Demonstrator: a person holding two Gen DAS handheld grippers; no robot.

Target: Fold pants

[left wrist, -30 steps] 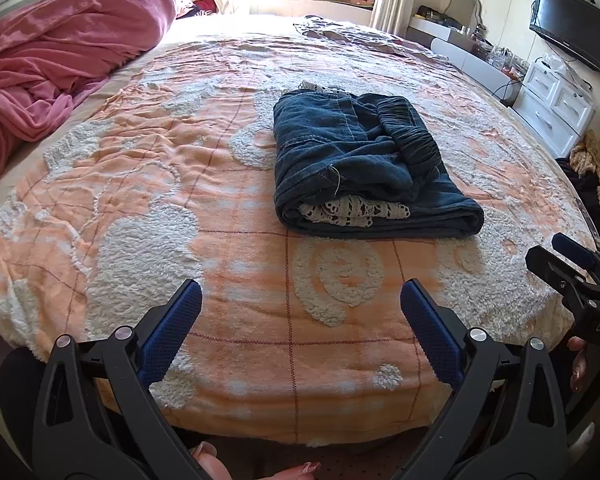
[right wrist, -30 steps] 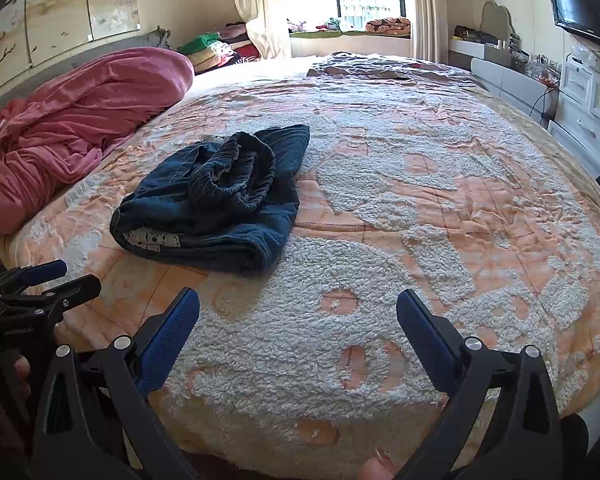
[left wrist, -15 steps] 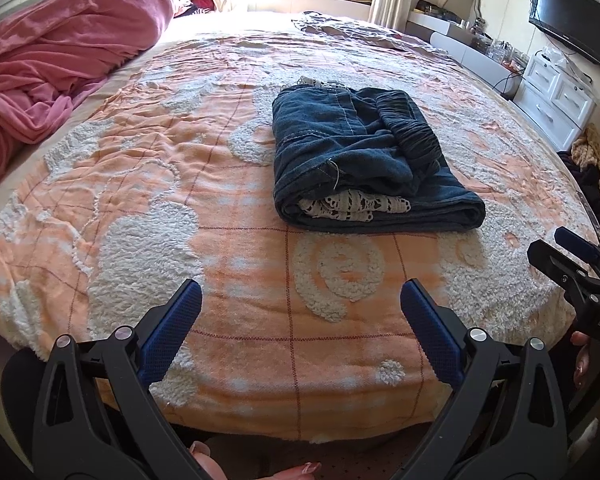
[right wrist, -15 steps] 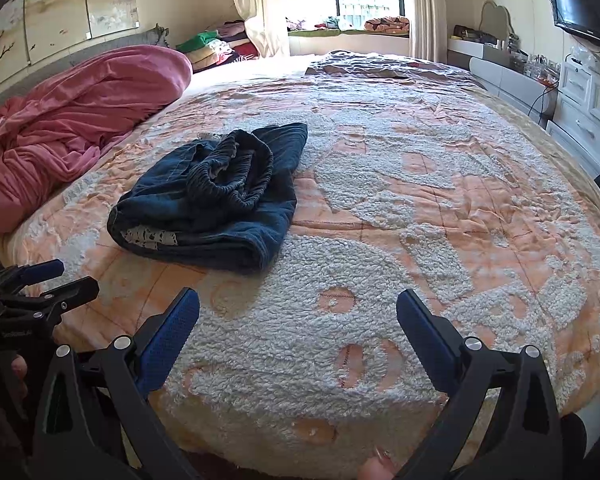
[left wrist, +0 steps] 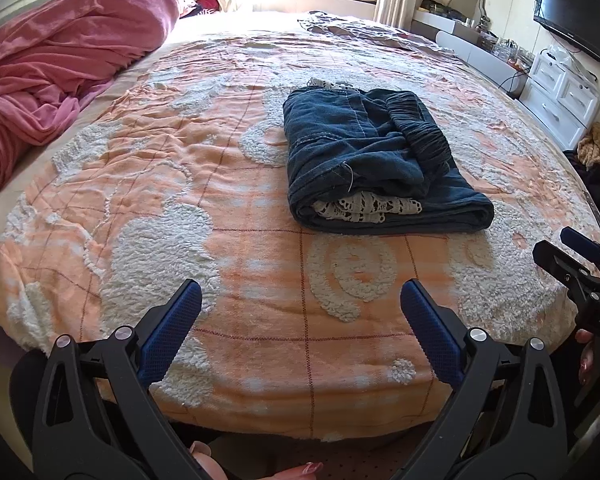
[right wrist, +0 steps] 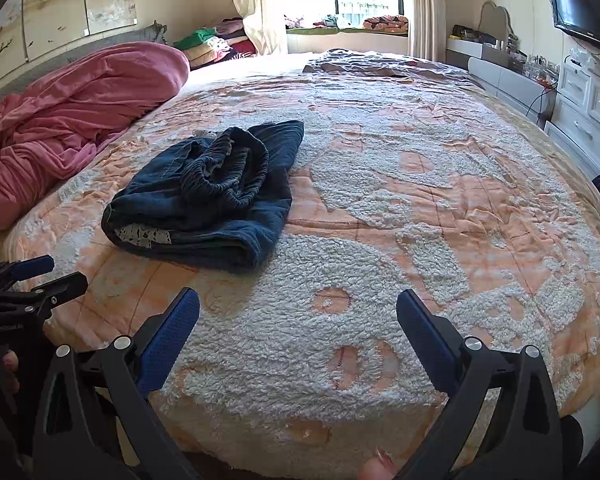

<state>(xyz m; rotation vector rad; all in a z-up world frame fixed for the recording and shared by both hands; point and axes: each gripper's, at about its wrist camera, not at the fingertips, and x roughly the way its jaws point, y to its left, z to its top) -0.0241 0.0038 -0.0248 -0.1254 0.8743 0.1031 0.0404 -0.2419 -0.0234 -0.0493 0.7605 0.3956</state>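
Observation:
Dark blue denim pants (left wrist: 372, 160) lie folded into a compact bundle on the orange-and-white bedspread (left wrist: 180, 208), white lace trim showing at the near fold. In the right wrist view the pants (right wrist: 212, 196) sit left of centre, elastic waistband on top. My left gripper (left wrist: 300, 300) hovers open over the bed's near edge, well short of the pants, nothing between its blue pads. My right gripper (right wrist: 298, 308) is also open and empty, to the right of the bundle. Each gripper shows at the edge of the other's view: the right gripper (left wrist: 572, 252), the left gripper (right wrist: 40, 276).
A crumpled pink duvet (left wrist: 52, 76) fills the bed's left side. White drawers (left wrist: 560, 96) and a wall TV (left wrist: 576, 16) stand along the right. A grey patterned cover (right wrist: 380, 66) lies at the far end, stacked clothes (right wrist: 216, 44) by the window.
Both grippers have drifted slightly back and up from the bed, staying open. The folded pants have not moved.

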